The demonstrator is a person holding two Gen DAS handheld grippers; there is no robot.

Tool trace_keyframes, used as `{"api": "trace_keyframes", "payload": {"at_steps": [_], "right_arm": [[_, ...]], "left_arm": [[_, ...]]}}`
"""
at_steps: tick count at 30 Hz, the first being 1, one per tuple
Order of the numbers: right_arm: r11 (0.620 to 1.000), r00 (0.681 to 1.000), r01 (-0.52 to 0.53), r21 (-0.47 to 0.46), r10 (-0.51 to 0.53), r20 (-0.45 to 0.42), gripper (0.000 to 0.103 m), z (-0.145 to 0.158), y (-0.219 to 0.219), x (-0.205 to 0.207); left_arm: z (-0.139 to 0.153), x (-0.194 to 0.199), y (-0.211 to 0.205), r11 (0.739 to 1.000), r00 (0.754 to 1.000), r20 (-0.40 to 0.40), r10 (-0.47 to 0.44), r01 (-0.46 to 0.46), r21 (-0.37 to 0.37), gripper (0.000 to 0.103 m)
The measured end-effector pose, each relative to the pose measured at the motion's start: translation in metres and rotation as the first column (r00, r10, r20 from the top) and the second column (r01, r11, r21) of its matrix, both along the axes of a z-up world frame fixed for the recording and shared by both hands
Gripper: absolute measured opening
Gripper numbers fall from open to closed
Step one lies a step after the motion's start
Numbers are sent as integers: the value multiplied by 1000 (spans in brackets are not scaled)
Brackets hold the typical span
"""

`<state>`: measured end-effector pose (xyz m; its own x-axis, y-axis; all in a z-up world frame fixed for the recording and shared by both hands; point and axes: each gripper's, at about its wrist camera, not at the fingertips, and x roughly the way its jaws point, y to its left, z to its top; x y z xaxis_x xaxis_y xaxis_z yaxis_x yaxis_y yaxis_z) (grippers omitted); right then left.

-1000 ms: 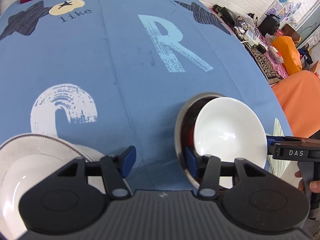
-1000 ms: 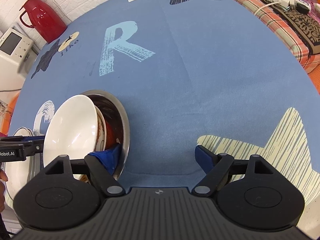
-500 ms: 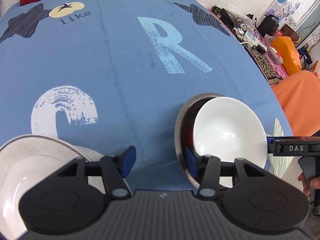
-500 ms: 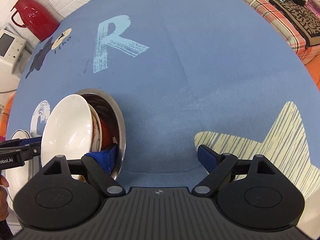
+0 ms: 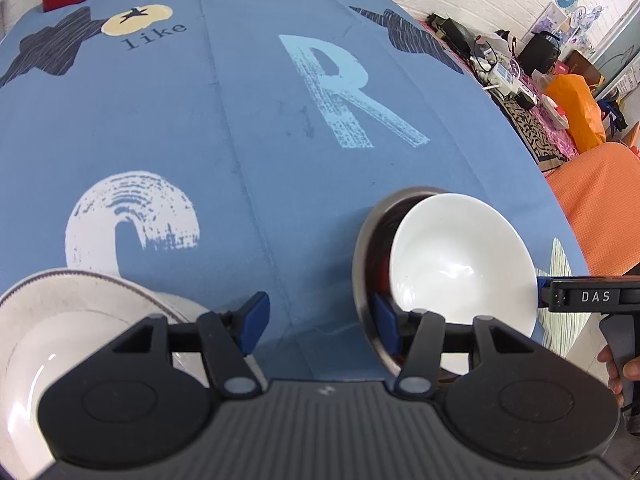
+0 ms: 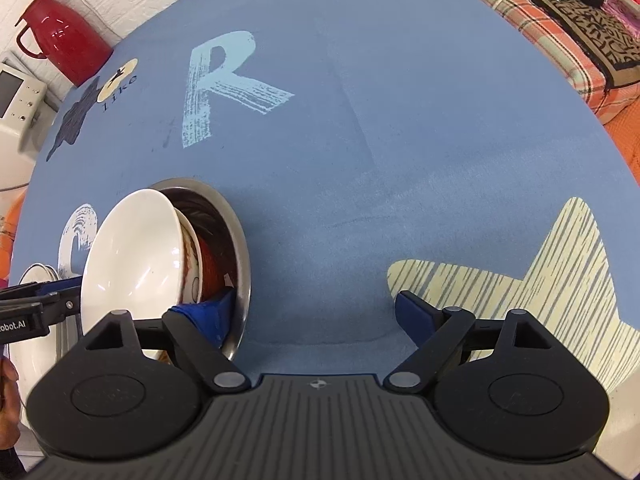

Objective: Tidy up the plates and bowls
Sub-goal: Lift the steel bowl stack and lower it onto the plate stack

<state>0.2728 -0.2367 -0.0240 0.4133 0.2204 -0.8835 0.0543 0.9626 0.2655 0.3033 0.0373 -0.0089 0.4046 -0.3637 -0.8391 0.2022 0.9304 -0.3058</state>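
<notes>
While both tools hang wide and empty beside the steel bowl (image 5: pixel 362 256) nesting a white bowl (image 5: pixel 460 264), stacking seems underway; next, grip the plates (image 5: pixel 60 312) at the table's near edge.

Red thermos (image 6: pixel 60 36) — beside a white appliance (image 6: pixel 16 96).

A blue printed tablecloth (image 6: pixel 400 152) carries a steel bowl (image 6: pixel 236 240), white plates (image 5: pixel 48 320) and a red jug (image 6: pixel 60 48).
</notes>
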Motion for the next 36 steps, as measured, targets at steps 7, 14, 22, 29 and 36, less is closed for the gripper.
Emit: {"api": "trace_keyframes", "payload": {"at_steps": [7,14,22,29,36], "right_arm": [[984,994,-92,150,83,67,10,0,1,-5],[976,997,-64,207,54,52,0,2,7,-7],[976,999,-21,219,10,51,0,7,7,-12],[976,996,-59,210,43,83,0,34,24,-6],[950,974,-206,235,177,139,0,62,94,0]], "left_arm": [[2,-2,-1,1000,1000,10,-23,23,6,52],[6,-8,-13,996,998,38,-58,61,-60,0],[10,0,-17,996,998,26,-50,52,-73,0],[34,-1,-4,996,998,59,-29,34,-82,0],[82,-33,57,998,986,150,68,-65,-23,0]]}}
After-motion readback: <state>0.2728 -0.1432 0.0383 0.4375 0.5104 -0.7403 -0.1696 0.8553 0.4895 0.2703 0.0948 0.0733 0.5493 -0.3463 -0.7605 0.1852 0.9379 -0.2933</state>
